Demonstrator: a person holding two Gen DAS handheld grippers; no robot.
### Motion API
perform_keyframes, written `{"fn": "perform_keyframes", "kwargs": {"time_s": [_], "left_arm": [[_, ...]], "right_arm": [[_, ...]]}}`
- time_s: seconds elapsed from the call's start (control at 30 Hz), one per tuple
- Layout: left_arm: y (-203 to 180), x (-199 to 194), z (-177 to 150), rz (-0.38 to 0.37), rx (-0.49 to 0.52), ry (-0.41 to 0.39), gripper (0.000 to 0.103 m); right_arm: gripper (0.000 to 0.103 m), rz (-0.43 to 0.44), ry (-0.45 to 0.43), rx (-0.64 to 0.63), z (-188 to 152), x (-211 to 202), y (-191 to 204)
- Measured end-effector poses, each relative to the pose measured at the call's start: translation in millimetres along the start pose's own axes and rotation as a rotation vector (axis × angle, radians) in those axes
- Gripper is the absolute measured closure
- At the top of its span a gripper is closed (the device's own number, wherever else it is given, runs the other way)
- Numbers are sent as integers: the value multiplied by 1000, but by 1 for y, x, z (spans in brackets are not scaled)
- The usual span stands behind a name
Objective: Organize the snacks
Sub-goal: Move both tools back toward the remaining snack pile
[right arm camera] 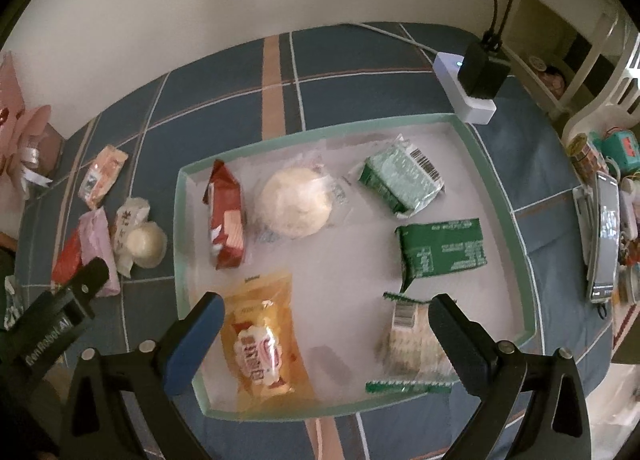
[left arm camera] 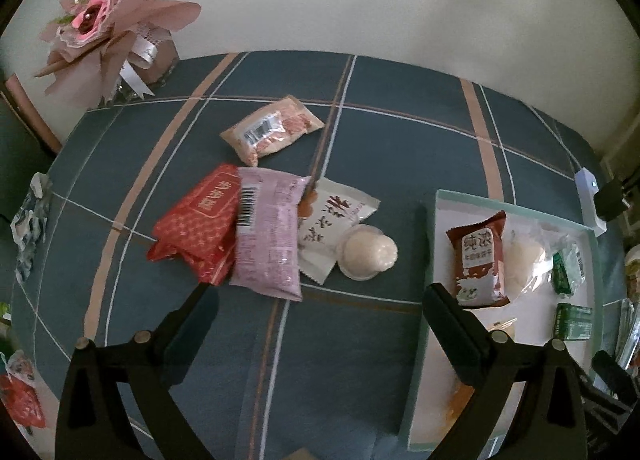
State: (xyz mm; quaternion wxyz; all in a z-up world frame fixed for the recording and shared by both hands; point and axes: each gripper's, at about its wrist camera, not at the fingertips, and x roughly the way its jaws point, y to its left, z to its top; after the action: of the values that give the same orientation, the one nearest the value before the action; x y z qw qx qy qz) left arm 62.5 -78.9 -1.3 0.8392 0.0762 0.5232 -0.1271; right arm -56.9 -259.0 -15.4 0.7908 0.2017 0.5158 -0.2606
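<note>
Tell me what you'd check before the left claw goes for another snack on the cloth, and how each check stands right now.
1. Left gripper open and holding nothing: ok.
2. Right gripper open and holding nothing, above the tray: ok.
3. Snacks left on the cloth: ok; red packet, purple packet, white packet, round bun, pink packet.
4. Nearest target lies free: not ok; the purple packet overlaps the red and white ones.
5. Bare space in the tray: ok, between the orange packet and the dark green packet.
6. Clear path from the pile to the tray: cannot tell.
</note>
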Motion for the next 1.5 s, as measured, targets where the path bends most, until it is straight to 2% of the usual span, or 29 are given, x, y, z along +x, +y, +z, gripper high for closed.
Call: {"fn": "perform_keyframes", "kwargs": {"time_s": [0.4,0.6,0.87,1.07,1.23,1.5], "left_arm": [[51,-11,5,-17,-97,-23,1],[81,4,9,-19,-162,22,2],[133,13,16,36,-272,29,2],[161,20,19,35,-336,43,2],[167,27,24,15,-350,54,2],[153,43,35,-29,-283,71,2]], "right_arm": [[0,11,-2,-35,-7,-6,26],[0,26,42,-69,-9,13,51],[0,105,41,-137,-13,22,102],[0,161,24,-163,-14,23,132],[0,192,-11,-181,-10,21,151],[2,222,-45,-248,-7,24,176]]}}
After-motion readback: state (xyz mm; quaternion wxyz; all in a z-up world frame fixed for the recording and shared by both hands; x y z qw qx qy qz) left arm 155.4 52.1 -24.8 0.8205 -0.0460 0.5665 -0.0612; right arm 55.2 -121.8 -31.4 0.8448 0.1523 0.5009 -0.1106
